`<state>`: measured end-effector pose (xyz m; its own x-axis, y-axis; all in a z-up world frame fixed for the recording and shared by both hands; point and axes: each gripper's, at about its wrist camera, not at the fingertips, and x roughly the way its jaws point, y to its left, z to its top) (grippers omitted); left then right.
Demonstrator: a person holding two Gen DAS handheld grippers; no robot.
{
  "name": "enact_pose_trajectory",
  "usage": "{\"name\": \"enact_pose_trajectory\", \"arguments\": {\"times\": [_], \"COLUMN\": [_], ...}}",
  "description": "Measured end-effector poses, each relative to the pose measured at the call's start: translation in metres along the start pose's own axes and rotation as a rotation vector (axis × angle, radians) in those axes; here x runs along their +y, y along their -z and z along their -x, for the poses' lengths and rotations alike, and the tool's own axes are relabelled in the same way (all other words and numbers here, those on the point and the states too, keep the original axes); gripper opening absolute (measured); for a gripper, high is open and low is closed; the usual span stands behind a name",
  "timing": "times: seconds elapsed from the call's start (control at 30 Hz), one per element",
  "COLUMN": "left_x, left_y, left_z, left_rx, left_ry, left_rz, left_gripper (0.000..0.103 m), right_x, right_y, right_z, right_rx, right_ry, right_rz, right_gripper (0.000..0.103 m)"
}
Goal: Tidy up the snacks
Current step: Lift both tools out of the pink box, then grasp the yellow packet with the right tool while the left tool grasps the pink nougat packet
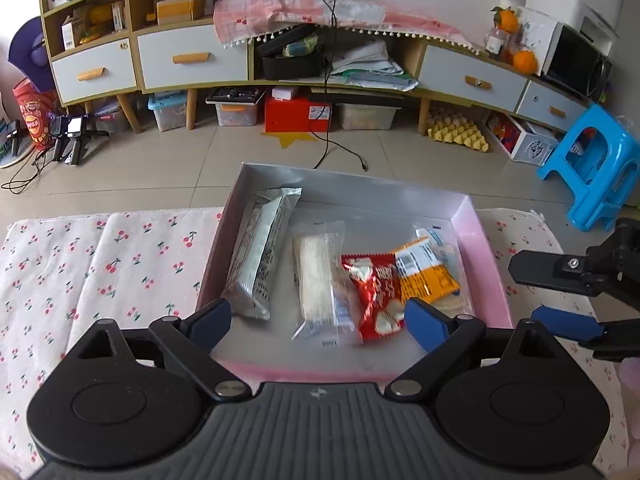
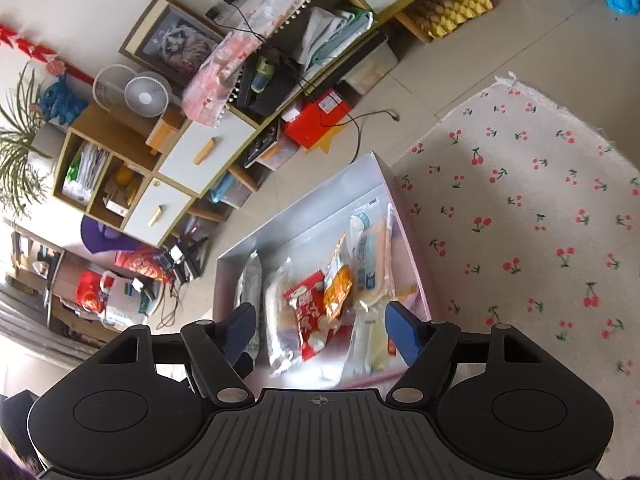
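Observation:
A pink-rimmed box [image 1: 494, 276] with a silver inside sits on the cherry-print cloth. In it lie a long white packet [image 1: 260, 256], a clear wrapped biscuit pack [image 1: 318, 284], a red snack packet [image 1: 374, 300] and an orange packet [image 1: 426, 276]. My left gripper [image 1: 318, 322] is open and empty just above the box's near end. My right gripper [image 2: 320, 332] is open and empty over the same box [image 2: 408, 240], above the red packet [image 2: 308, 312], the orange packet [image 2: 338, 290] and a pale yellow packet [image 2: 374, 340]. It also shows in the left wrist view [image 1: 556, 296] at the box's right side.
The cherry-print cloth [image 1: 100, 272] spreads to both sides of the box. Beyond are the tiled floor, a long low cabinet [image 1: 192, 60] with drawers, storage bins below it, a loose black cable [image 1: 340, 152] and a blue plastic stool [image 1: 592, 172] at the right.

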<state>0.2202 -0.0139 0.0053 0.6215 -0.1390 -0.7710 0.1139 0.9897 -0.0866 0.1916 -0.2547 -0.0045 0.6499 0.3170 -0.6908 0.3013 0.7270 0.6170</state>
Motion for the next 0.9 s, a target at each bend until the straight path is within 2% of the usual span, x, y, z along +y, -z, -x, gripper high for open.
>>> {"name": "enact_pose_trajectory", "arguments": {"times": [0.47,0.9], "left_x": [0.011,0.035], "left_y": [0.035,0.071], "left_z": [0.041,0.063], "left_rx": [0.008,0.019], "left_ry": [0.027,0.043], "left_rz": [-0.022,0.009], "left_gripper": [0.102,0.102], "right_x": [0.022,0.02], "right_y": [0.041,0.072], "right_z": [0.058,0.073], "right_rx": [0.002,0.039], "right_ry": [0.062,0.107], "right_rz": [0.122,0.188], "right_gripper": [0.083,0.084]}}
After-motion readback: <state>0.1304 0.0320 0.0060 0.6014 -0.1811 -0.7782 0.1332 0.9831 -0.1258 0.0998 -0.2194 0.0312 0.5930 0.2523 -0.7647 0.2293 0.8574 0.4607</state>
